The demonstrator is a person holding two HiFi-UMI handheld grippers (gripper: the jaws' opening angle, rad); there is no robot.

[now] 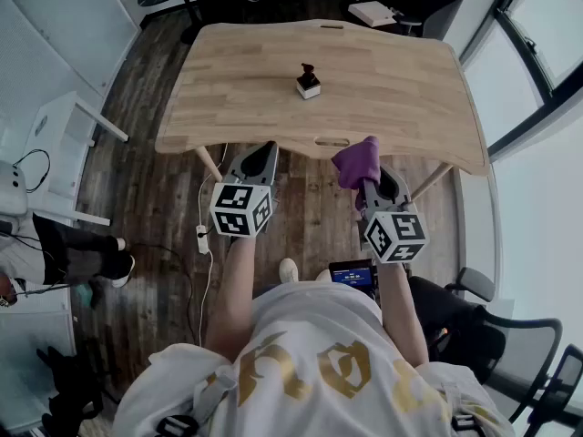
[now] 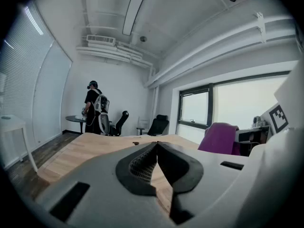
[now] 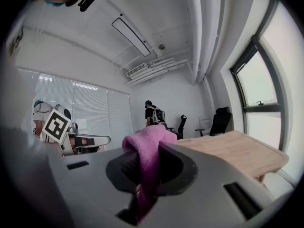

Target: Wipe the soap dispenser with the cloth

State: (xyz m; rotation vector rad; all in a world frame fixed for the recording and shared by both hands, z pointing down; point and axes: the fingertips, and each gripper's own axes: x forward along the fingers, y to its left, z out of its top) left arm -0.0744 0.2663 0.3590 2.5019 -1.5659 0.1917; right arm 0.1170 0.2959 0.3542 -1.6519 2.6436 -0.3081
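The soap dispenser [image 1: 308, 82], small, with a dark top on a white base, stands upright near the middle of the wooden table [image 1: 401, 89]. Both grippers hang in front of the table's near edge, short of the dispenser. My left gripper [image 1: 266, 149] is shut with nothing between its jaws; in the left gripper view the pads [image 2: 156, 148] meet. My right gripper [image 1: 368, 177] is shut on a purple cloth [image 1: 357, 160], which bunches up above the jaws [image 3: 145, 144]. From the left gripper view the cloth [image 2: 219, 137] shows at the right.
A white cabinet [image 1: 55, 144] stands at the left and a power strip [image 1: 202, 238] lies on the wood floor under the table's edge. Office chairs and another person [image 2: 95, 109] are at the room's far end. Windows run along the right.
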